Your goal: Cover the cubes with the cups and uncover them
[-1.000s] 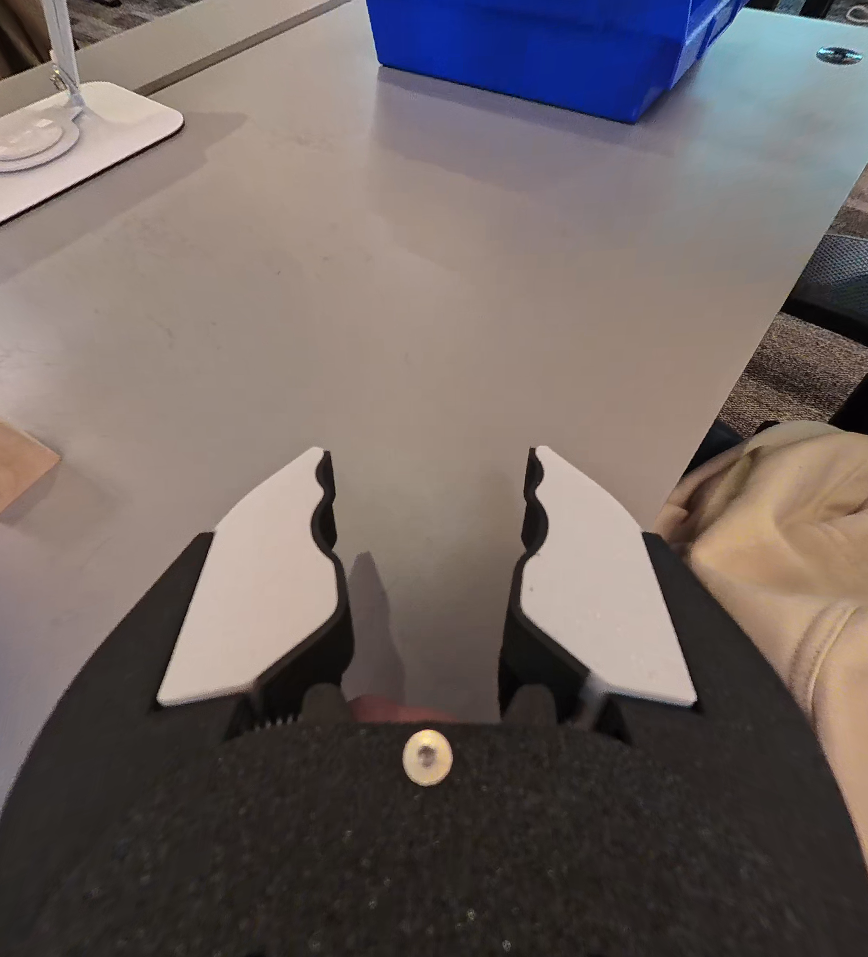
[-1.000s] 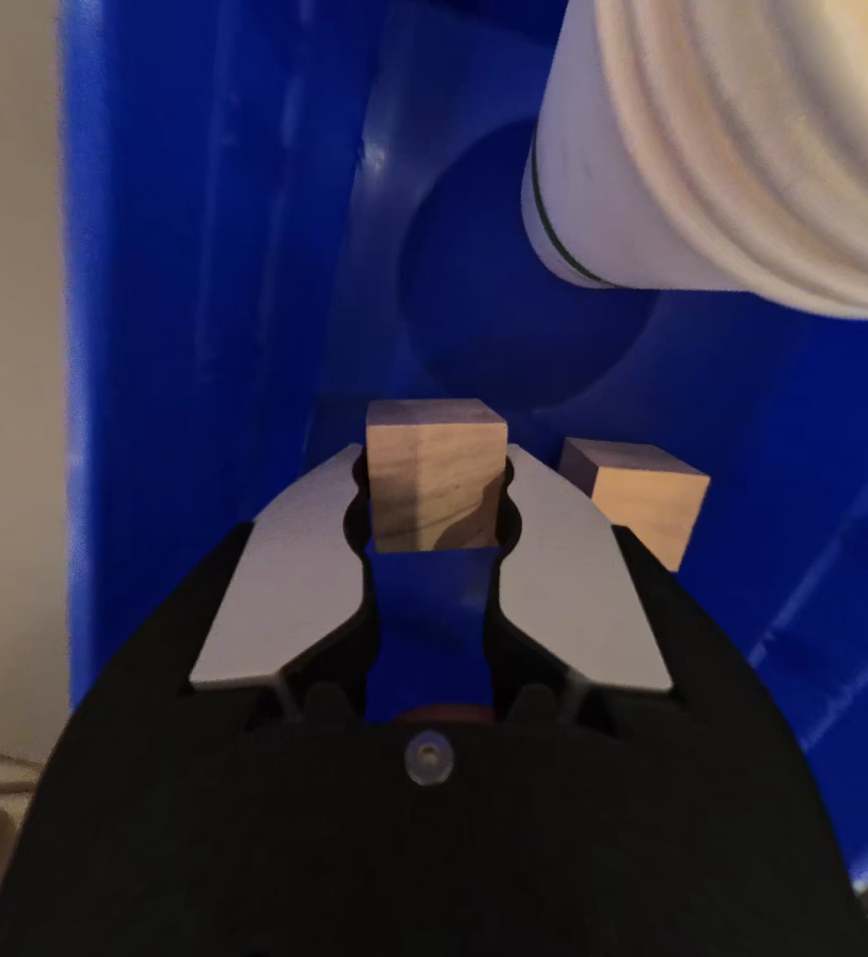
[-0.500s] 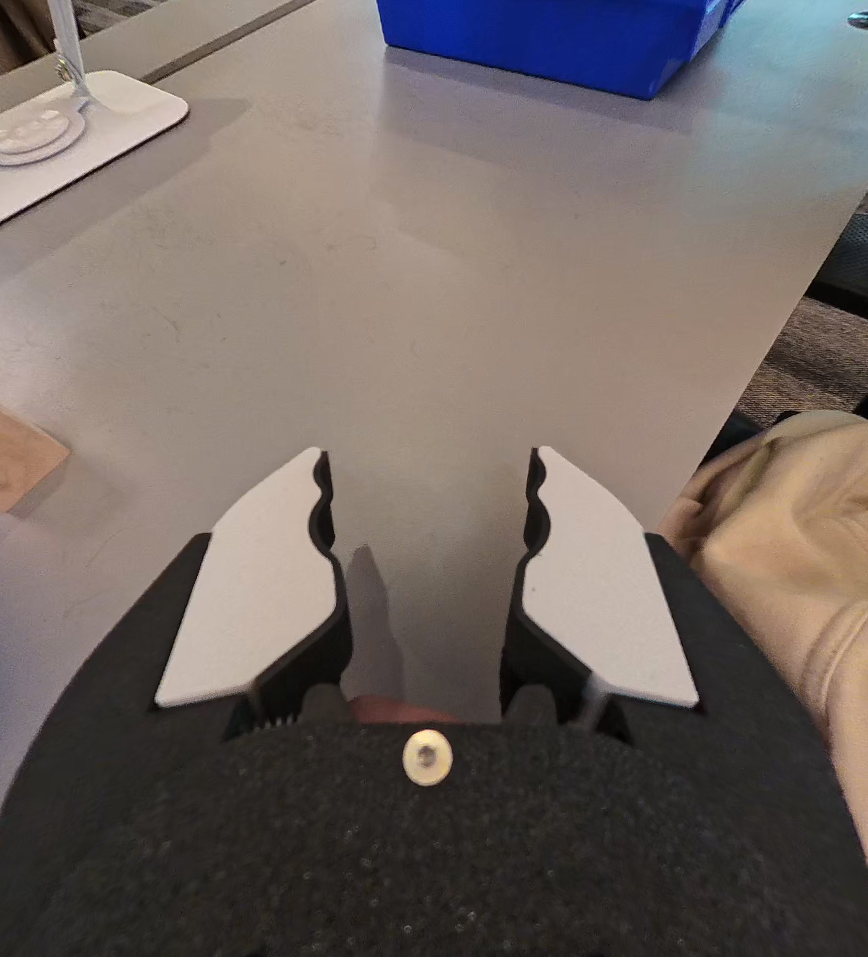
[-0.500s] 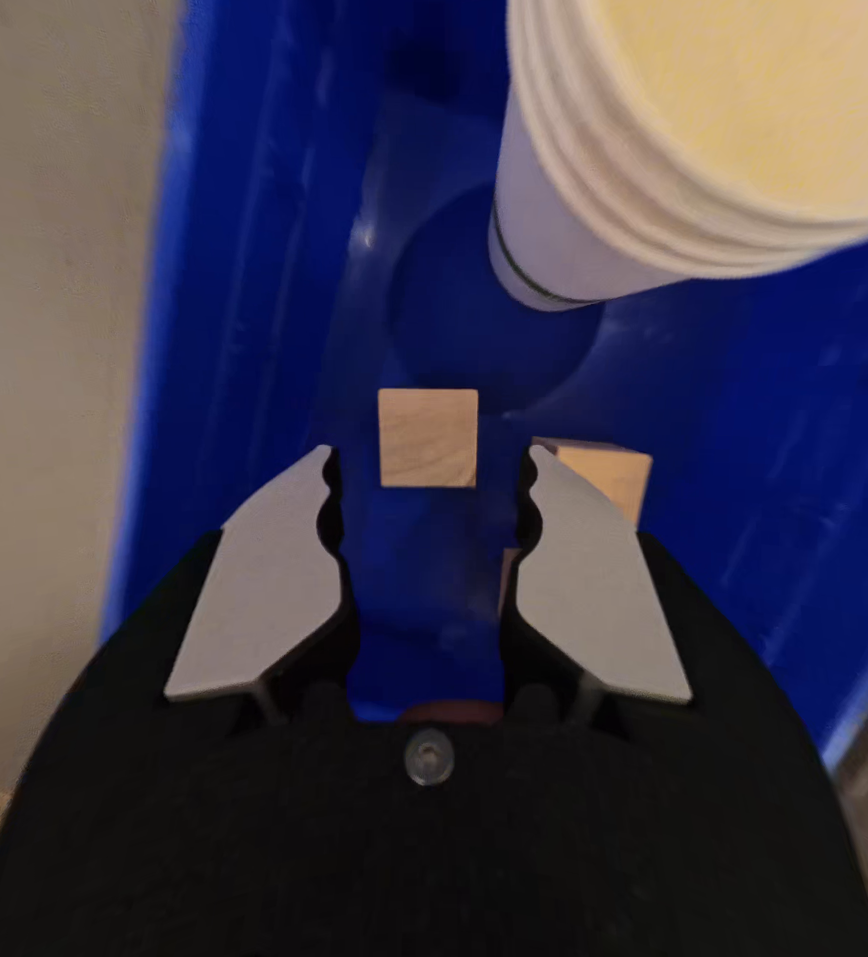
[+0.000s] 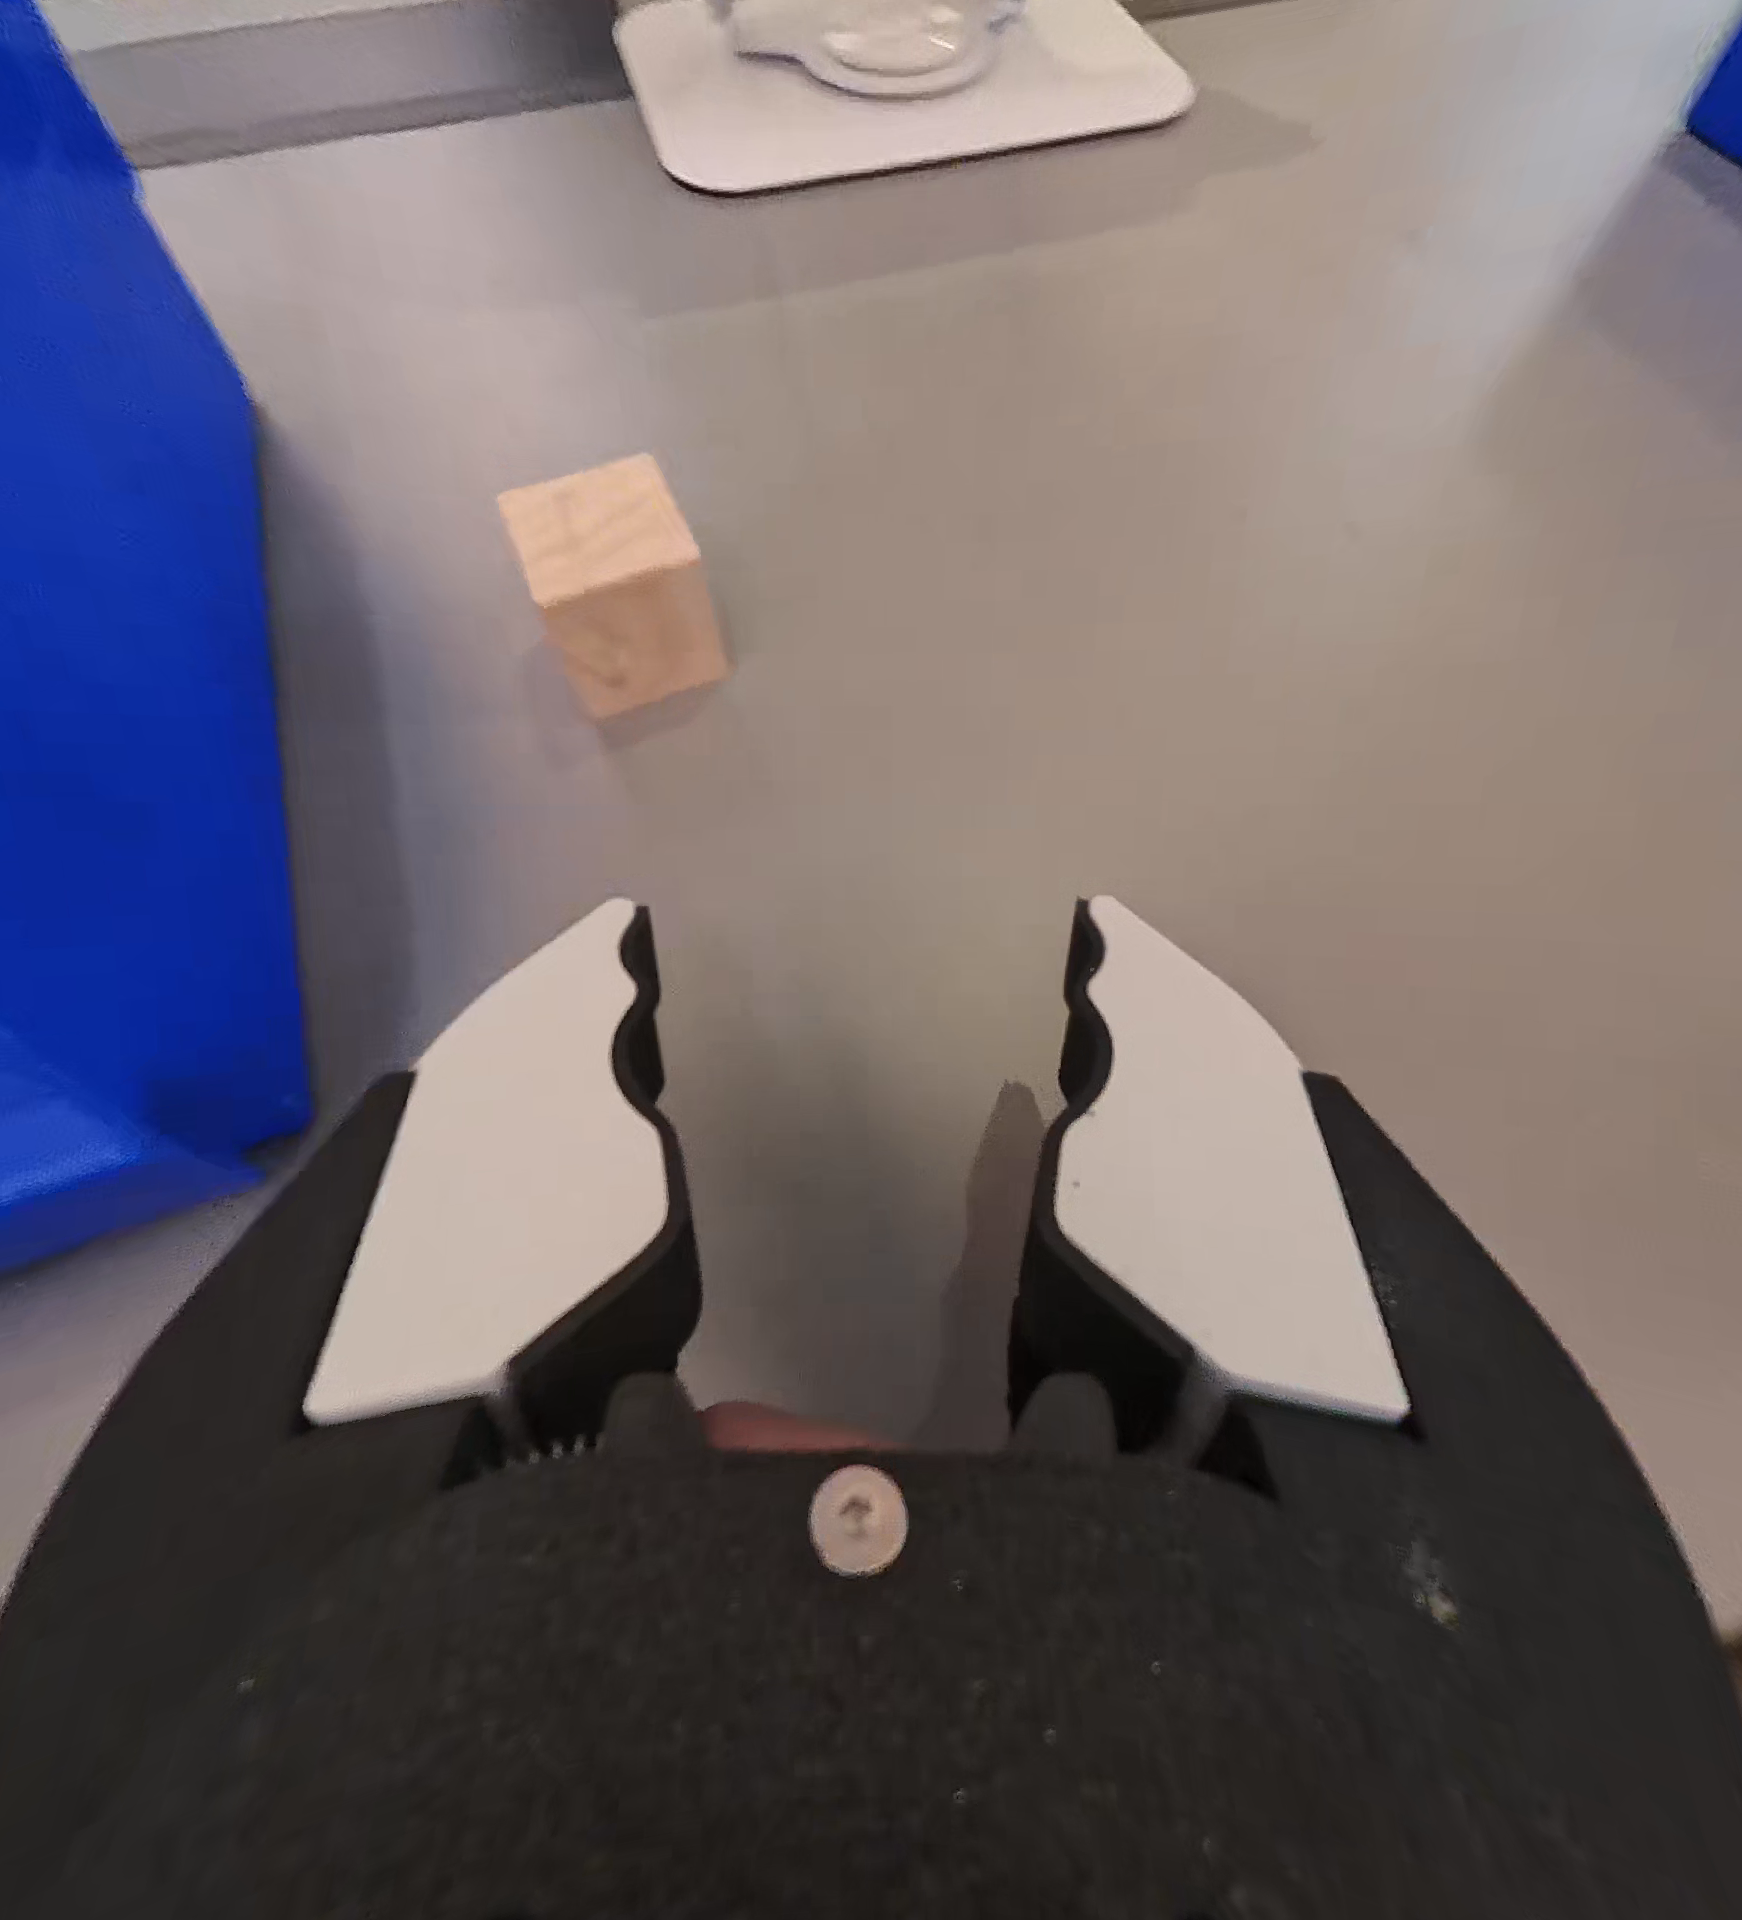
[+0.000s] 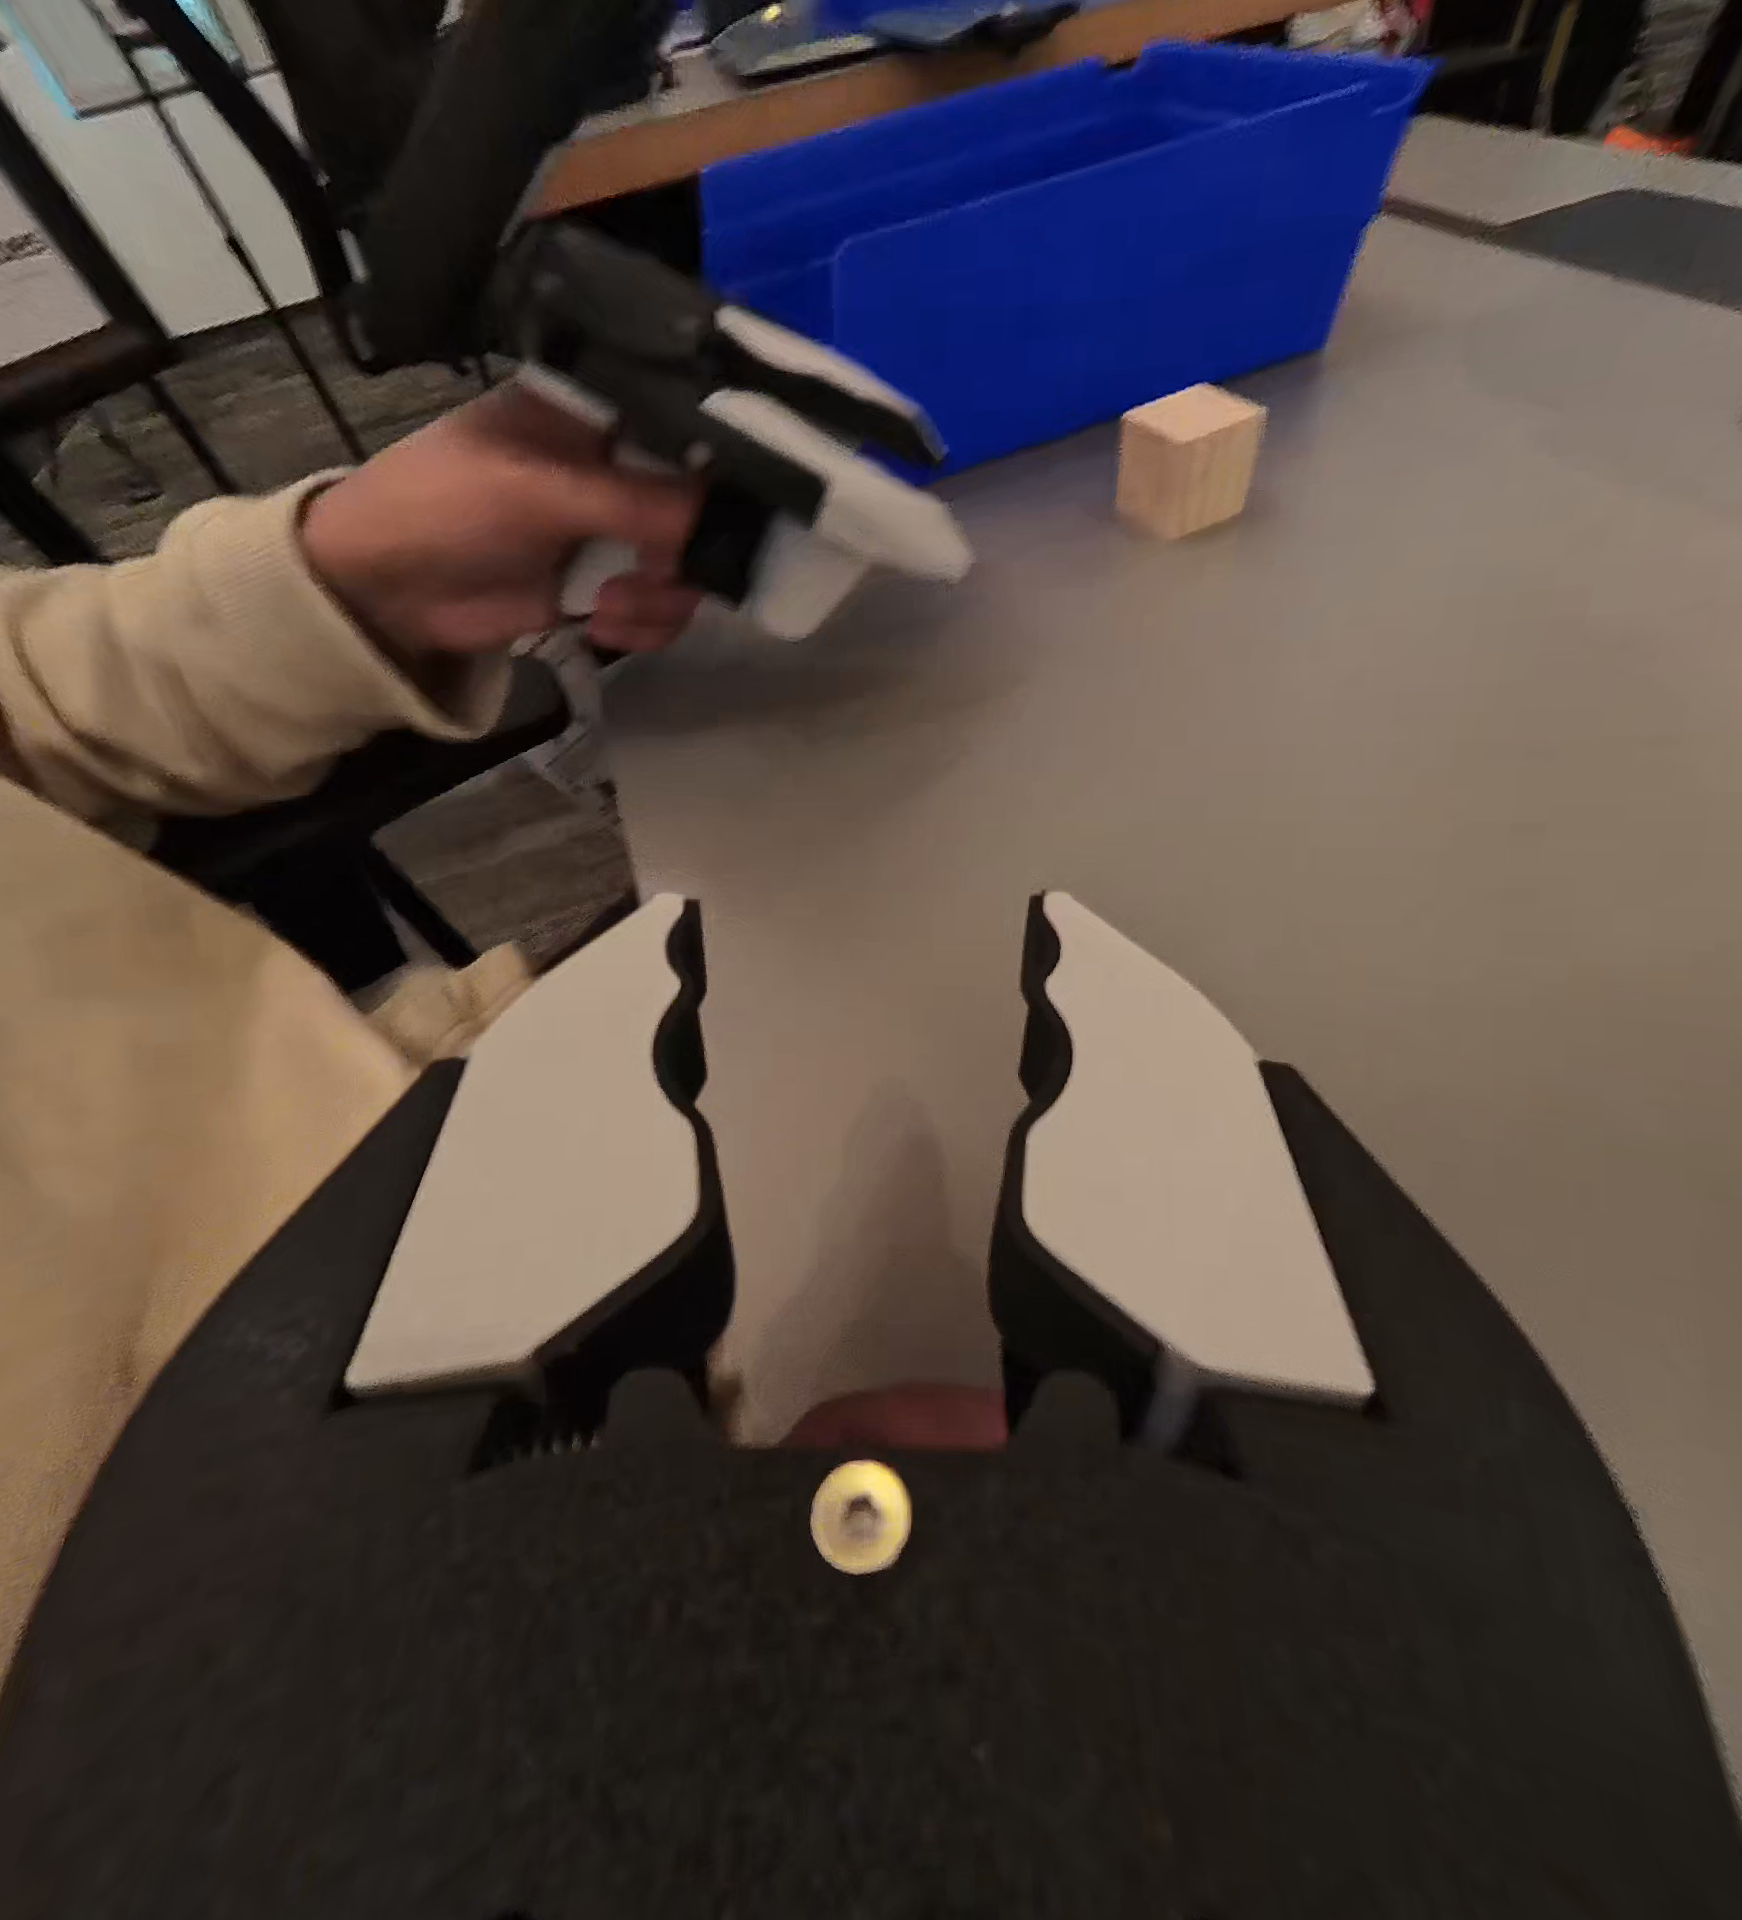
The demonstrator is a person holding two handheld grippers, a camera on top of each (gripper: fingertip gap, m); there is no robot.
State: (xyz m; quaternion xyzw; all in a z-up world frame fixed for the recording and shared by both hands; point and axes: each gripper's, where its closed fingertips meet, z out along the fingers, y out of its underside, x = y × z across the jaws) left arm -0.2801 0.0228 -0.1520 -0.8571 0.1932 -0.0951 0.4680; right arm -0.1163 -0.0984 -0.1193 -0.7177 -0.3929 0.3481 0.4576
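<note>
Both your claws are spread wide and empty: the left gripper point(image 5: 862, 914) hangs over bare grey table point(image 5: 1262, 623), the right gripper point(image 6: 862, 904) likewise. One wooden cube point(image 5: 612, 582) stands far left, just beside the blue bin point(image 5: 67, 623), uncovered; no cup shows. Likely light, rigid, non-fragile, smooth-faced: take it across two opposite flat sides, not the corners.

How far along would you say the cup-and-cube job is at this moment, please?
Done: nothing conclusive; one pale wooden cube stands bare on the grey table, beside the blue plastic bin. In hand: nothing; left gripper and right gripper open. Left: covering; no cup visible.
</note>
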